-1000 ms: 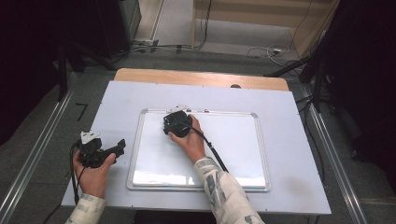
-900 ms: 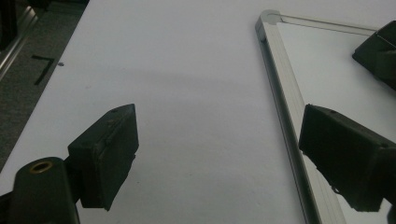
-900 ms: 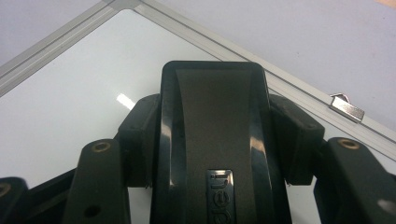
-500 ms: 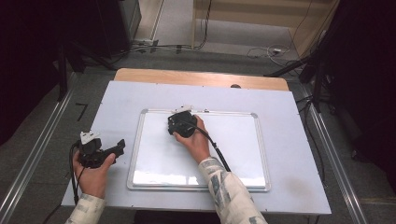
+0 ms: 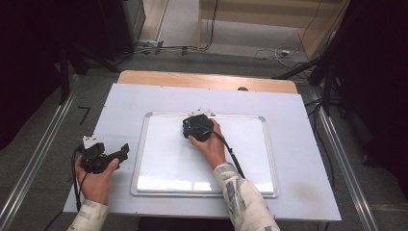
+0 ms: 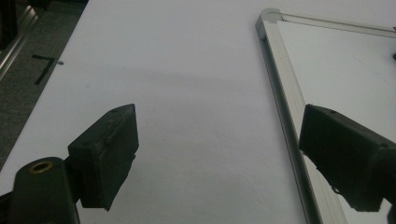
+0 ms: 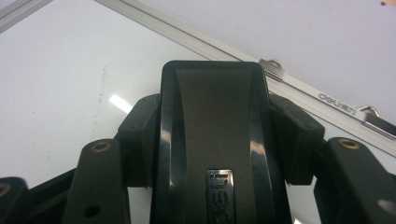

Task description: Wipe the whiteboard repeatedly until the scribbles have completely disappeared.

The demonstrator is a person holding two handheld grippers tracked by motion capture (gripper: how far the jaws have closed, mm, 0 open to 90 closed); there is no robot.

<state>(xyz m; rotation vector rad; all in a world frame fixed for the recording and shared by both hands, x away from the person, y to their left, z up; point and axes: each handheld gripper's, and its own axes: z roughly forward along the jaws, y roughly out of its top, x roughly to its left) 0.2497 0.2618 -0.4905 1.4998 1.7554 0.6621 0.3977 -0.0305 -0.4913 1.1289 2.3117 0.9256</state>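
The left gripper (image 5: 122, 150) rests near the person on the counter (image 5: 120, 103), jaws wide apart and holding nothing, just beside the left frame of the whiteboard (image 5: 168, 159). Farther away, the right gripper (image 7: 215, 135) is clamped on a black eraser (image 7: 212, 121), which lies on the board near its top edge. To wipe well, the person should probably keep the eraser flat, press evenly, and avoid the metal frame.

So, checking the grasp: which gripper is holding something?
The right gripper, shut on the black eraser over the whiteboard; the left gripper is open.
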